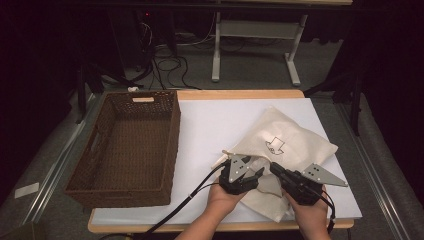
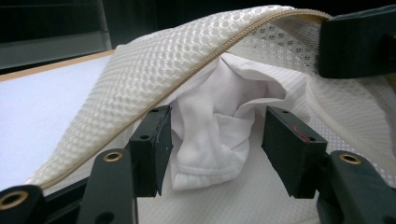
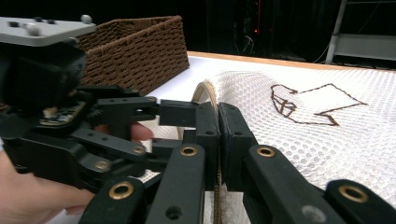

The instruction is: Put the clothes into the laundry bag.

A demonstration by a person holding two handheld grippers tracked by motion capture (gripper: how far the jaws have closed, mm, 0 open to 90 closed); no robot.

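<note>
White-topped table [image 1: 210,125] w/ brown wicker basket [image 1: 125,150] at left, mesh bag [image 1: 285,145] at right.

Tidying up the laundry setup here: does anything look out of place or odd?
Nothing damaged or spilled. The mesh bag lies askew on the table, its zipper edge pinched up by the right gripper, with white cloth bunched at the mouth between the left gripper's open jaws.

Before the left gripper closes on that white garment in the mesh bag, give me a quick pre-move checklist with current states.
1. right gripper clamped on the mesh bag rim, holding the opening up: ok.
2. left gripper jaws apart: ok.
3. white garment between the left jaws, not yet pinched: ok.
4. Mesh clear of the left pads: cannot tell.
5. wicker basket close beside the bag, open: ok.
</note>
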